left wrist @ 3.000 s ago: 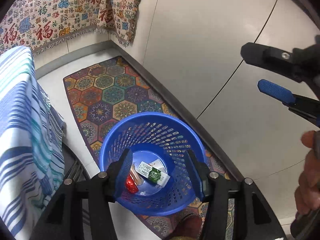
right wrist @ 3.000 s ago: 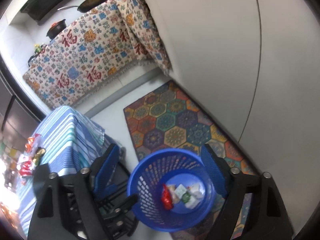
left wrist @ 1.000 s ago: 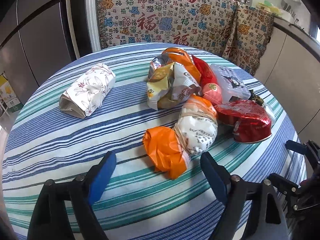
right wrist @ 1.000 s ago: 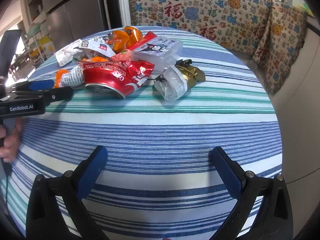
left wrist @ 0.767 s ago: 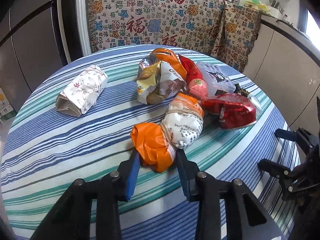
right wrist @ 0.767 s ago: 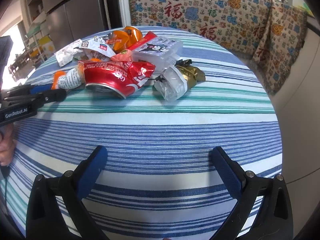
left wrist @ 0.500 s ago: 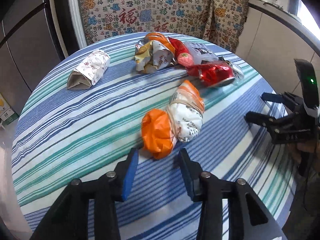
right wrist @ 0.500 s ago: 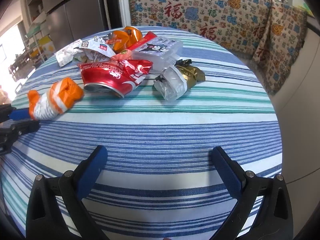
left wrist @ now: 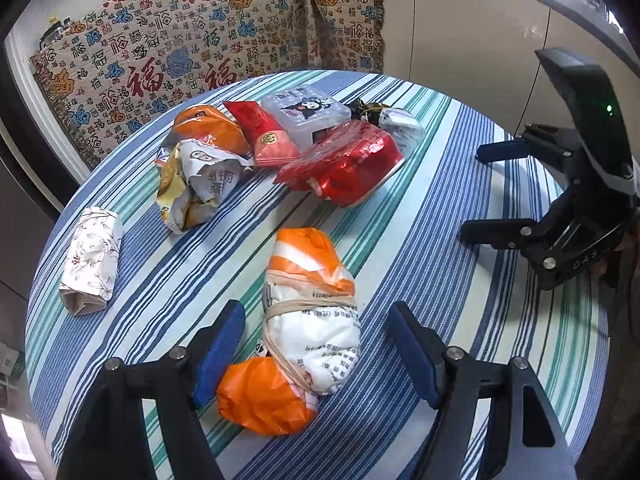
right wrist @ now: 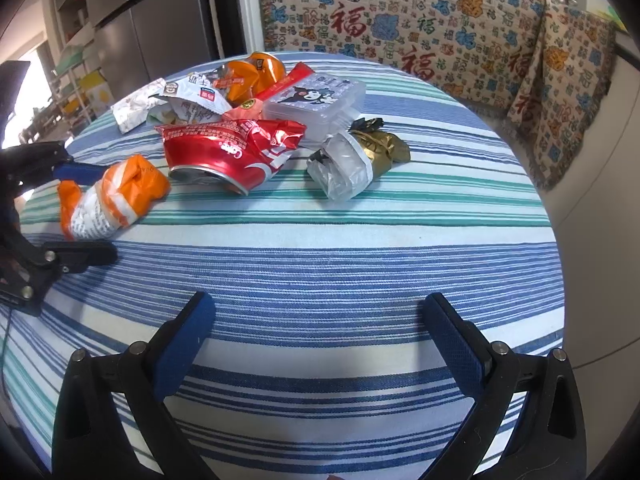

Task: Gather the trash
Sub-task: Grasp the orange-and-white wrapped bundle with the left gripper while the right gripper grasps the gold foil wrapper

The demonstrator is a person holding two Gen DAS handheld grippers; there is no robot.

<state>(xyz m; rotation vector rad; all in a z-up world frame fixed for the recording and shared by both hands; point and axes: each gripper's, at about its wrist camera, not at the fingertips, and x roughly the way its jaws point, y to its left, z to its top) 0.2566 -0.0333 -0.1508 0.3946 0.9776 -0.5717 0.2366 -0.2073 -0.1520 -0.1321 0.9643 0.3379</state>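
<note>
One bundle between released jaws

The left gripper point(left wrist: 316, 344) has just been opening; its jaws stand released around one orange-and-white bundle point(left wrist: 304, 320) lying on the table point(left wrist: 420, 240). Beyond them: one red can point(left wrist: 344, 172), one clear box point(left wrist: 308, 114), one floral packet point(left wrist: 92, 260). The right gripper point(right wrist: 320, 332) gapes, nothing between its jaws.

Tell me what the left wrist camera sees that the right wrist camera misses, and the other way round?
Only the left wrist view shows the right gripper from outside and all of the floral paper packet. Only the right wrist view shows the steel fridge doors and the left gripper from outside. Both show the striped tablecloth, the banded orange-and-white bag and the crushed red can.
</note>
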